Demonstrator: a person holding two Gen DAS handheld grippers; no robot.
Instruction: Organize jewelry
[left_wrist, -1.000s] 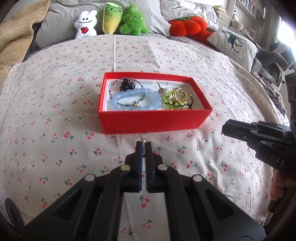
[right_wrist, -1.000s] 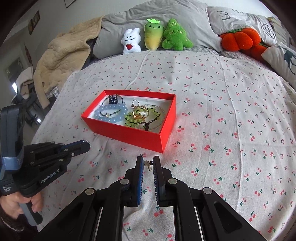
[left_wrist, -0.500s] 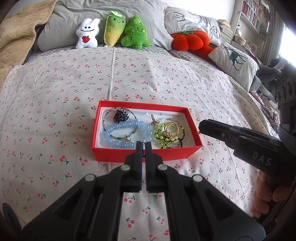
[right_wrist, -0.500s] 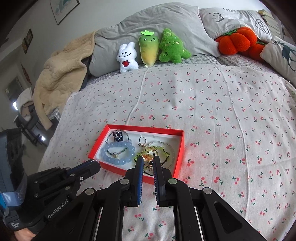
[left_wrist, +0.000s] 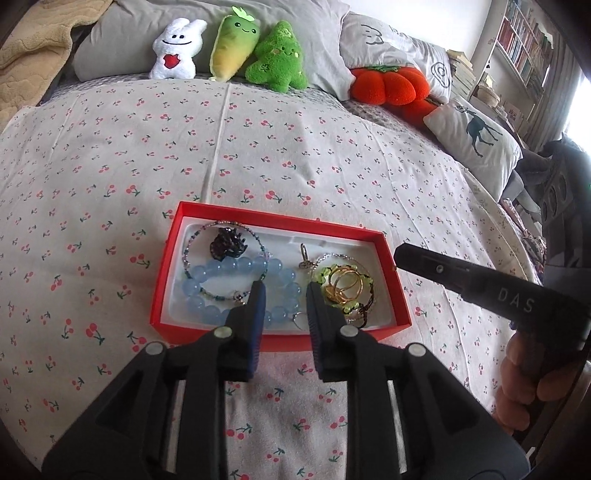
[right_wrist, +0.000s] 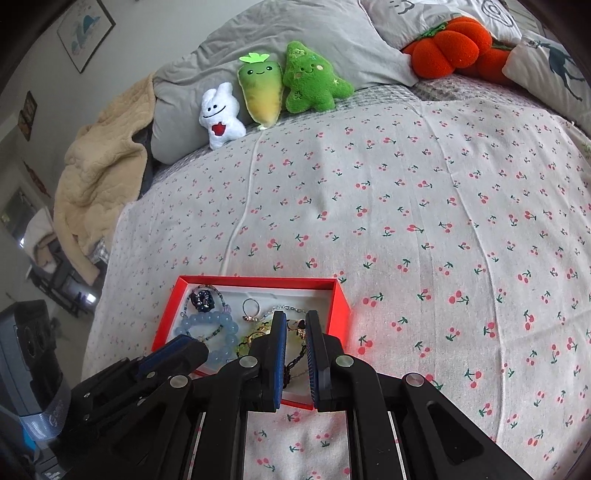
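A red jewelry box (left_wrist: 166, 280) with a white lining lies on the cherry-print bedspread. It holds a blue bead bracelet (left_wrist: 221, 273), a dark charm bracelet (left_wrist: 226, 243), a green bead bracelet with gold rings (left_wrist: 345, 286) and a small earring (left_wrist: 297, 318). My left gripper (left_wrist: 284, 291) is open above the box's near half, with nothing between its fingers. My right gripper (right_wrist: 294, 319) hovers over the box's right part (right_wrist: 341, 302), its fingers parted by a narrow gap, over small pieces of jewelry (right_wrist: 295, 325). The right gripper also shows in the left wrist view (left_wrist: 402, 254).
Three plush toys (left_wrist: 229, 48) and an orange pumpkin cushion (left_wrist: 388, 86) lean on grey pillows at the head of the bed. A beige blanket (right_wrist: 96, 177) hangs at the left. A deer-print pillow (left_wrist: 476, 136) and bookshelves stand at the right.
Both grippers moved forward over the box. The left gripper opened and a small earring now lies in the box below it. The right gripper's gap widened slightly.
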